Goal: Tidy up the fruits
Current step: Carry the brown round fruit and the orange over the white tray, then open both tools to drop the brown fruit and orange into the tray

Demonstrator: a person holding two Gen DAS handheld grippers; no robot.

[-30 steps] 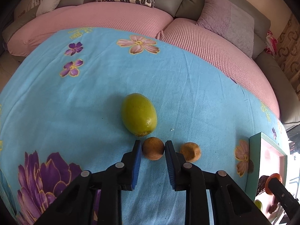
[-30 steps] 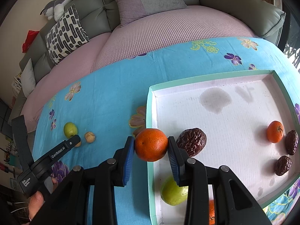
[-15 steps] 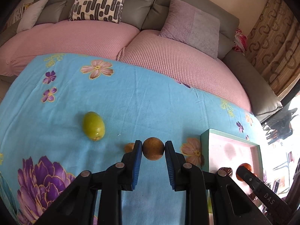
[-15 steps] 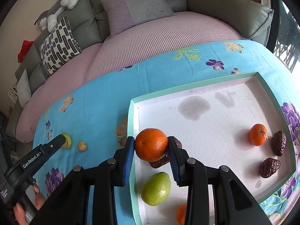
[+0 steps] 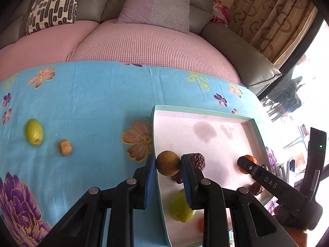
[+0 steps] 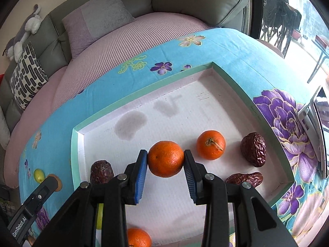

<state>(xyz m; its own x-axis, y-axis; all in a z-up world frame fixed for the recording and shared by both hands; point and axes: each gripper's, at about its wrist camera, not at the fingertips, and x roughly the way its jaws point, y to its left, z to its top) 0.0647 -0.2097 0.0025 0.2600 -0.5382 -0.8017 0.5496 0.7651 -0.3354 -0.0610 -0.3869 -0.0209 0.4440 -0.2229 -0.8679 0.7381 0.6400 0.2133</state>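
My left gripper point(image 5: 168, 163) is shut on a round brown fruit point(image 5: 168, 163) and holds it above the left rim of the green-edged white tray point(image 5: 205, 111). My right gripper point(image 6: 165, 159) is shut on an orange point(image 6: 165, 158) and holds it over the tray's floor point(image 6: 185, 111), beside a second orange point(image 6: 210, 144). Wrinkled dark dates point(image 6: 253, 149) lie in the tray, with a green fruit point(image 5: 181, 210) near its front. On the blue cloth to the left lie a green fruit point(image 5: 34, 131) and a small tan fruit point(image 5: 65, 147).
The blue flowered cloth point(image 5: 92, 94) covers the table. A pink-covered sofa point(image 5: 133, 41) with cushions stands behind it. A third orange point(image 6: 138, 237) sits at the tray's near edge. A window and a curtain point(image 5: 267, 16) are on the right.
My left gripper carried the brown fruit rightward from the cloth to the tray's left rim. My right gripper moved the orange further right and deeper over the tray, next to the second orange.
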